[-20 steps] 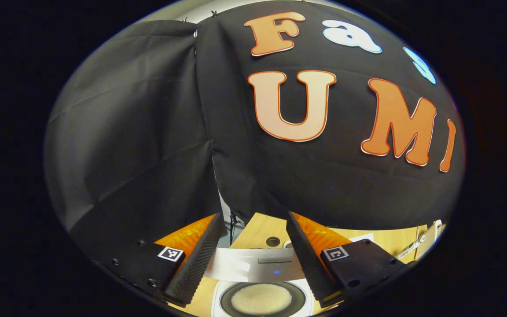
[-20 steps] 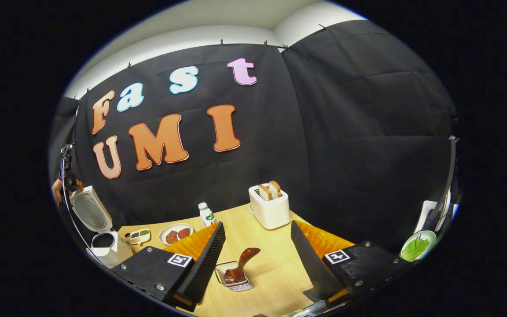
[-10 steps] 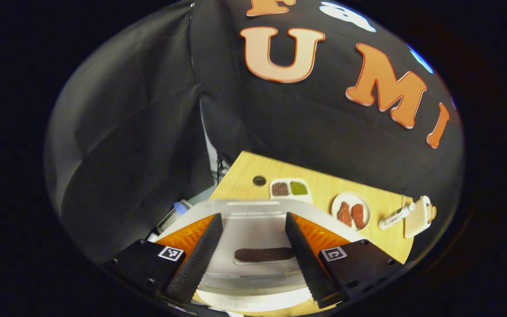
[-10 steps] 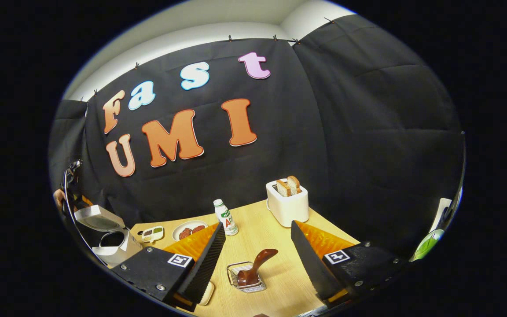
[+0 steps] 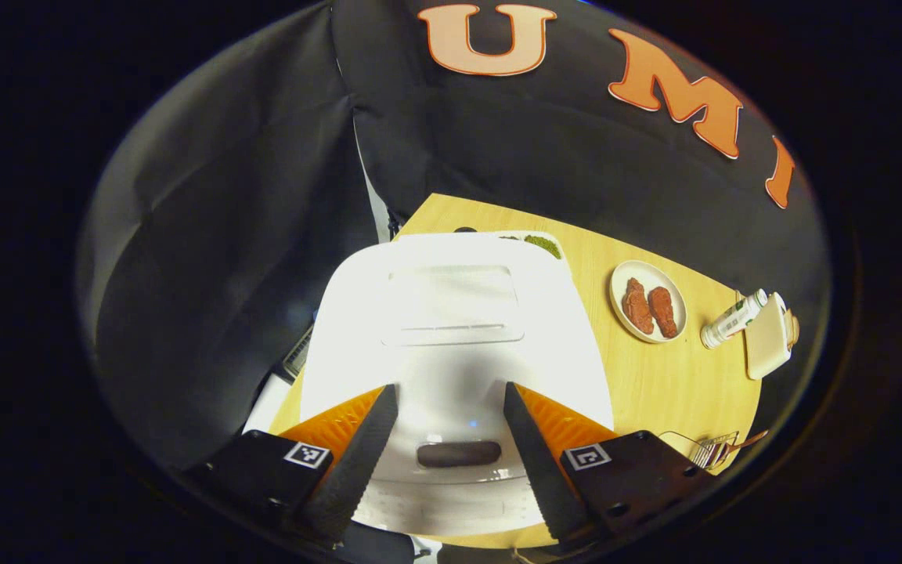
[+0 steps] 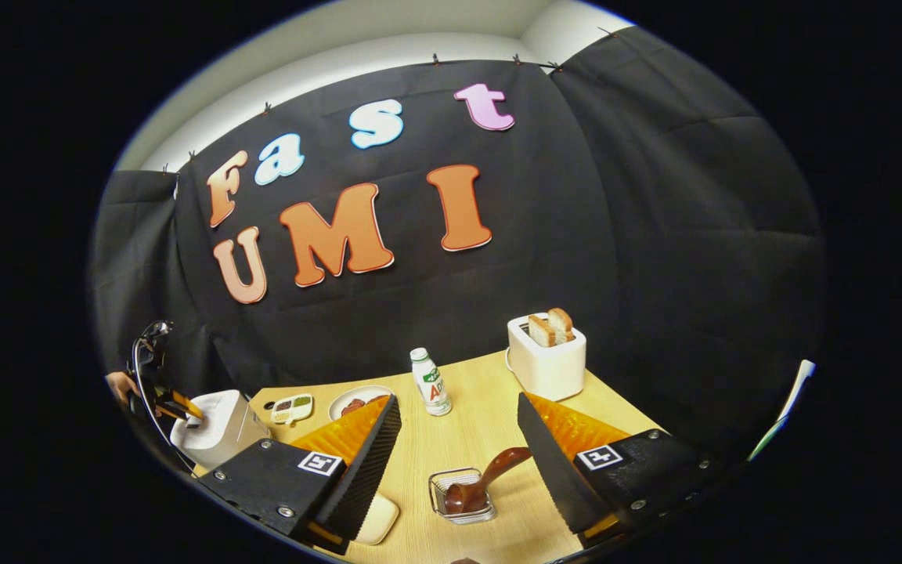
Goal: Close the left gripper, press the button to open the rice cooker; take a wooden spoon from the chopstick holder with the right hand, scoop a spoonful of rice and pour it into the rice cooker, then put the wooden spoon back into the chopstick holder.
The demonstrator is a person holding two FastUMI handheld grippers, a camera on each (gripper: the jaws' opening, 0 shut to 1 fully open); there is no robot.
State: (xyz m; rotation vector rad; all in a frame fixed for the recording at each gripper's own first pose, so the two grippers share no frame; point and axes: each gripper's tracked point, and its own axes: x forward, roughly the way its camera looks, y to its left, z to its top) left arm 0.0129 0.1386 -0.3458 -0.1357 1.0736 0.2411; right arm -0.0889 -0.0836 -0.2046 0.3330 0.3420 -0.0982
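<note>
Hovering over white rice cooker (image 5: 451,329), lid down, left gripper (image 5: 445,450) jaws spread; right gripper (image 6: 457,462) jaws spread too.

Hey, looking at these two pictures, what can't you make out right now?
- Inside of the rice cooker: left gripper view, lid down over it.
- Spoon bowl: right gripper view, sunk in the holder.
- Plate of food: right gripper view, partly behind a finger.
- Left gripper over the cooker: right gripper view, too small to tell whether it touches.
</note>
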